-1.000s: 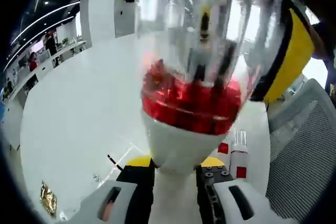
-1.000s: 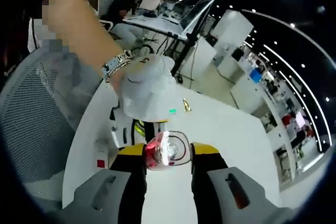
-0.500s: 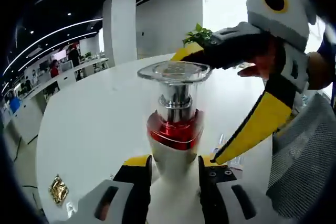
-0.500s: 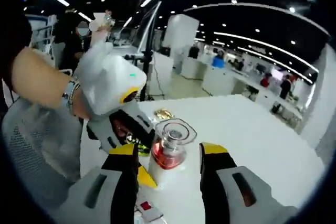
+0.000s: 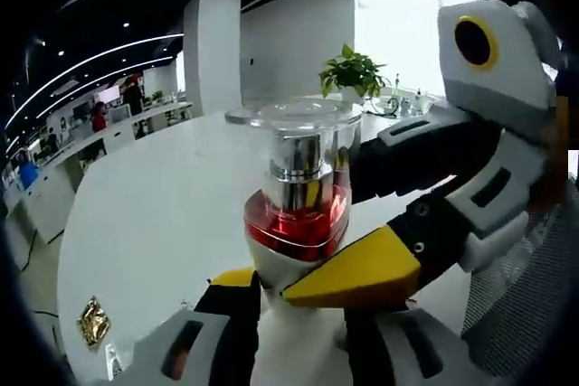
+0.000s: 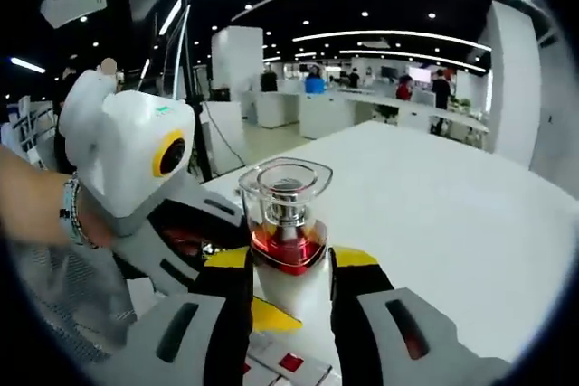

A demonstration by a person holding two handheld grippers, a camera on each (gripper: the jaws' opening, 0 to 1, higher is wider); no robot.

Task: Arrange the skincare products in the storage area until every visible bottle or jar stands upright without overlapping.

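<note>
Upright between both pairs of jaws: white bottle [image 5: 294,259] with red collar and clear cap, raised above white table [image 5: 145,223]. Left gripper [image 5: 294,300] clamped on its base; right gripper [image 6: 288,273] closed on same bottle, entering left gripper view from right.

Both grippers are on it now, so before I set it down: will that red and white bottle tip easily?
Probably. The bottle is tall with a wide clear cap above a narrow metal neck, so likely top-heavy. Its glossy white body looks slippery between the right gripper and left gripper.
</note>
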